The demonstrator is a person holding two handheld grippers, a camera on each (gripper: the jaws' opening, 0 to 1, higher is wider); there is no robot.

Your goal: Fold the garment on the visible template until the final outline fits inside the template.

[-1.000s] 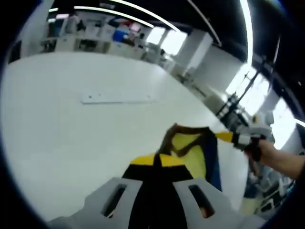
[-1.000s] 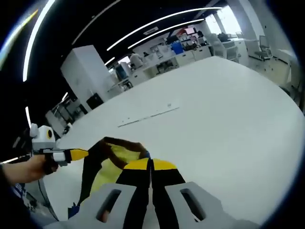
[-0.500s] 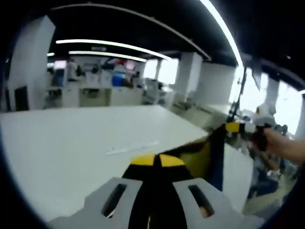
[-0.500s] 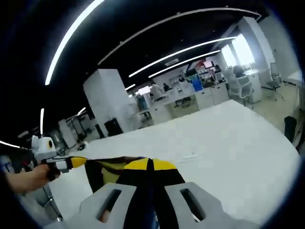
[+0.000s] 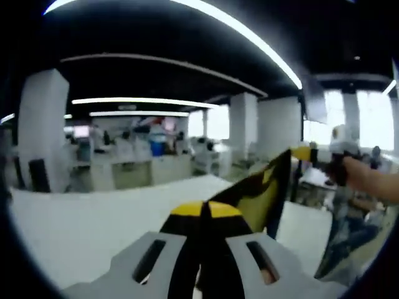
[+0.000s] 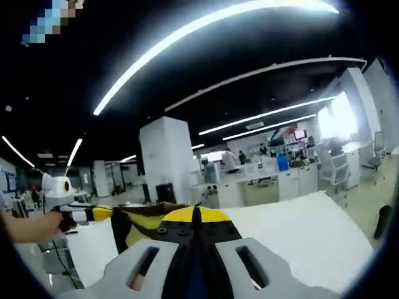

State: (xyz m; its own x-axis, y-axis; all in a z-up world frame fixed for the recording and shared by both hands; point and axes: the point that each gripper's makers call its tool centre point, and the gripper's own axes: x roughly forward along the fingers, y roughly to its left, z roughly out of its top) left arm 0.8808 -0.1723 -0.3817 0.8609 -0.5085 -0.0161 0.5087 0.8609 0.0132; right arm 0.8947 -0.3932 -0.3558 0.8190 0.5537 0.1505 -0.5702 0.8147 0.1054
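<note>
A black, yellow and blue garment [image 5: 262, 193] hangs stretched in the air between both grippers. My left gripper [image 5: 202, 208] is shut on one edge of it, with cloth running down between the yellow-tipped jaws. In the right gripper view my right gripper [image 6: 196, 213] is shut on the opposite edge, the garment [image 6: 134, 227] spreading to the left of it. The right gripper [image 5: 308, 152] appears at the right of the left gripper view, held by a hand. The left gripper [image 6: 93, 213] shows at the left of the right gripper view, also pinching the cloth.
A large white table [image 5: 81, 230] lies below, also seen as the table [image 6: 305, 237] in the right gripper view. Beyond it stand white pillars [image 6: 165, 159], desks and office chairs [image 6: 327, 168]. Long ceiling lights run overhead.
Both grippers have risen and tilted upward with the garment, so the table has dropped low in both views and the ceiling fills the top. The garment now hangs off the table.
</note>
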